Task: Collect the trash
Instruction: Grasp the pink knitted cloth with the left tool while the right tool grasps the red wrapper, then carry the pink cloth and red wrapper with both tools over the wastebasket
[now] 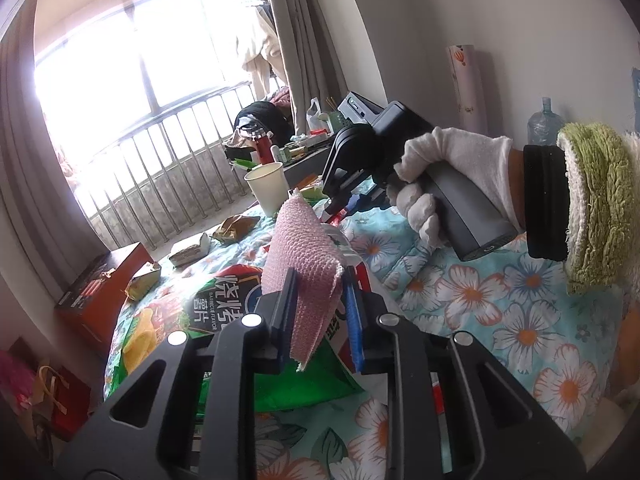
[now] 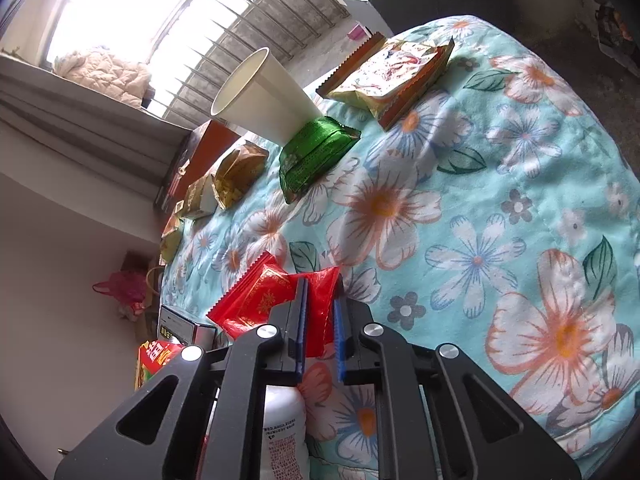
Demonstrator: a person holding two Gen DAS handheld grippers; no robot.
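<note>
Pink foam (image 1: 308,280) clamped in left gripper (image 1: 320,312) jaws; red wrapper (image 2: 276,300) clamped in right gripper (image 2: 320,332); cup (image 2: 260,96) ahead, nearer right.

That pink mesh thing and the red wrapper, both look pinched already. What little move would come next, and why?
Probably carrying both away to wherever the trash goes; no bin shows in either view. The left gripper is shut on the pink mesh cloth, and the right gripper is shut on the red wrapper, so neither can take the paper cup.
</note>
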